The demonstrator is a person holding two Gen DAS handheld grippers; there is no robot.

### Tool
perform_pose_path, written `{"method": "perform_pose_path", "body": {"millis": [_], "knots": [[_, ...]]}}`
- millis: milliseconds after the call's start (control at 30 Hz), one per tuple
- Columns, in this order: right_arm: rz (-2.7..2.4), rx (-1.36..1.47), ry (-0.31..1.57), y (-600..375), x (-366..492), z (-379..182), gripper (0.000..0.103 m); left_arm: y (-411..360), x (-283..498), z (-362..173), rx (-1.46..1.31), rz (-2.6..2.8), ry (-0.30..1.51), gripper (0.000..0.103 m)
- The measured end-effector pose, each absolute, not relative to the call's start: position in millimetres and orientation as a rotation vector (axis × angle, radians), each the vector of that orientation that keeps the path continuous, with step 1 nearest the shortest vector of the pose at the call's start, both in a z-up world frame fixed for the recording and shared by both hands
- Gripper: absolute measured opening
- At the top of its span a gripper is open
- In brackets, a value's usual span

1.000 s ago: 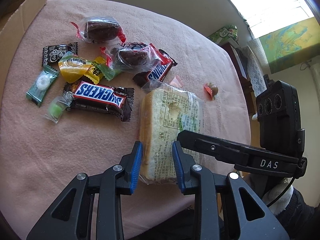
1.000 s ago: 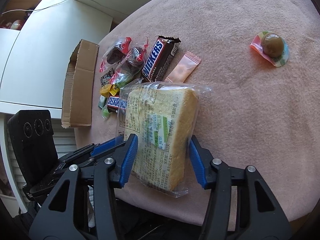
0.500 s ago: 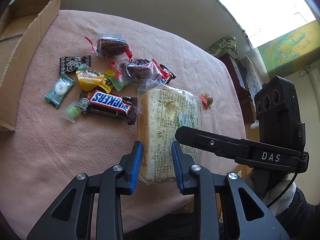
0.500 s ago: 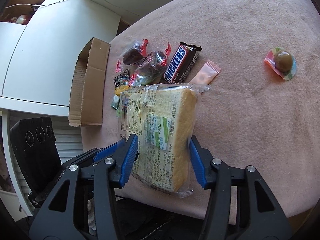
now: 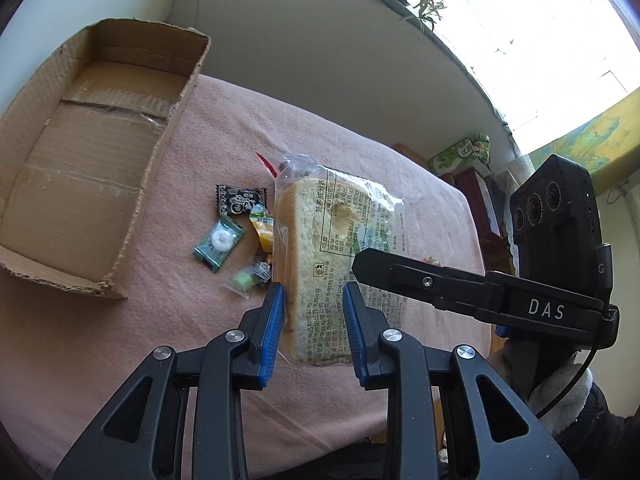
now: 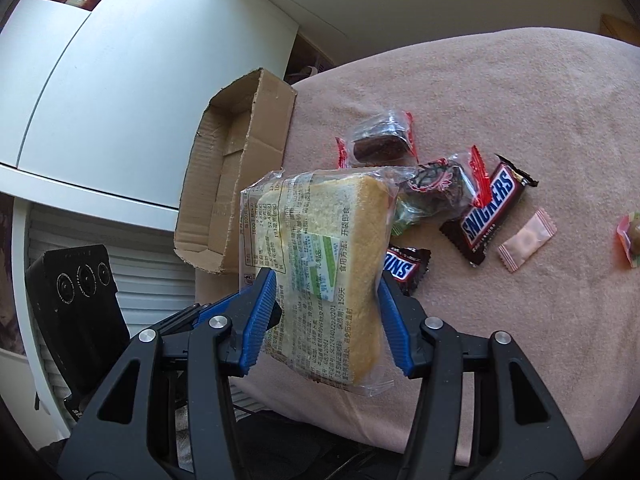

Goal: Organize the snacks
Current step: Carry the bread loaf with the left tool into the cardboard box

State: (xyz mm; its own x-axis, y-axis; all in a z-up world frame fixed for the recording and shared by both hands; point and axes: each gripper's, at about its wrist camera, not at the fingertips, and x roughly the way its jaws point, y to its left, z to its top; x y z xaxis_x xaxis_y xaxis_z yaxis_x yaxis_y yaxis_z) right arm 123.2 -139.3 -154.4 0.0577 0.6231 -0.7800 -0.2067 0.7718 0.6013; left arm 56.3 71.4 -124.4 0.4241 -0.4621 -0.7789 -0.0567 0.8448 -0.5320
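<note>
A wrapped slice of bread is held up above the pink table between both grippers. My left gripper is shut on its near end. My right gripper is shut on the same bread from the other side. An open cardboard box lies to the left; it also shows in the right wrist view, behind the bread. Loose snacks lie on the table: a green mint, a black candy, two Snickers bars, two dark cakes in clear wrap.
A pink sachet and a round candy on a bright wrapper lie at the right. The table's near edge runs just below the grippers. A white cabinet stands beyond the box.
Both grippers have lifted the bread off the table and carried it left toward the cardboard box. The snacks on the table have not moved.
</note>
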Motion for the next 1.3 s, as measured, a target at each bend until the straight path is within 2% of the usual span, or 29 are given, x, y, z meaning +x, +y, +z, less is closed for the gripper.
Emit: {"method": "perform_pose_path", "body": {"millis": [567, 967, 1300], "knots": [[0.840, 0.293, 1.372, -14, 155, -137, 0.055, 174, 49, -107, -0.595, -0.055, 0.992, 0.027], [0.883, 0.234, 1.403, 57, 160, -153, 0.055, 224, 54, -121, -0.608, 0.029, 1.005, 0.028], [0.867, 0.205, 1.430, 74, 165, -169, 0.055, 235, 62, -133, -0.605, 0.064, 1.027, 0.028]]}}
